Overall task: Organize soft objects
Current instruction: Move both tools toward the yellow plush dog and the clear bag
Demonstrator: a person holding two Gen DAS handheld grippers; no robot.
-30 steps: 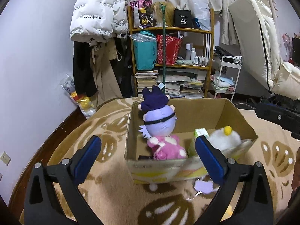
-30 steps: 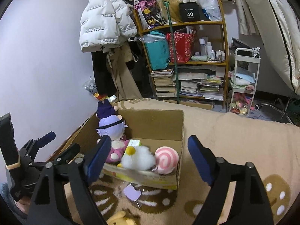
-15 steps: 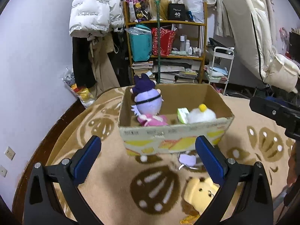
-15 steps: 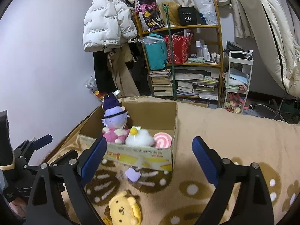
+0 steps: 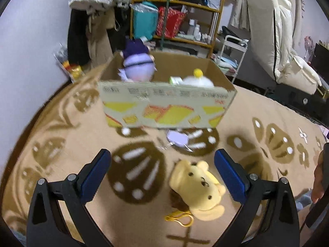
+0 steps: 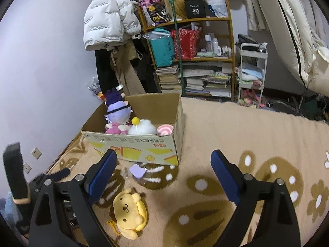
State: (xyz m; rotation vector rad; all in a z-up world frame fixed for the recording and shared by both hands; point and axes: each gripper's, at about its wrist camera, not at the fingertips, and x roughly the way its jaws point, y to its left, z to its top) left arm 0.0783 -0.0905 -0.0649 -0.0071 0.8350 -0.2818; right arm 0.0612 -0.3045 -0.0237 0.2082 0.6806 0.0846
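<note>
Both grippers held low over rug, jaws wide, nothing gripped. Left gripper point(image 5: 162, 171) angled down; yellow plush point(image 5: 196, 187) seen lower centre between its fingers. Right gripper point(image 6: 163, 175) levelled beside cardboard box point(image 6: 133, 148), upper left.

A black box point(image 6: 195, 8) on the top shelf of the wooden rack point(image 6: 232, 41) shows the number "40" in white, with a smaller line above it too small to read. The cardboard box point(image 6: 135, 148) carries red printed characters along its front, too blurred to read. The white puffer jacket point(image 6: 107, 20) bears rows of small grey lettering, also illegible.
</note>
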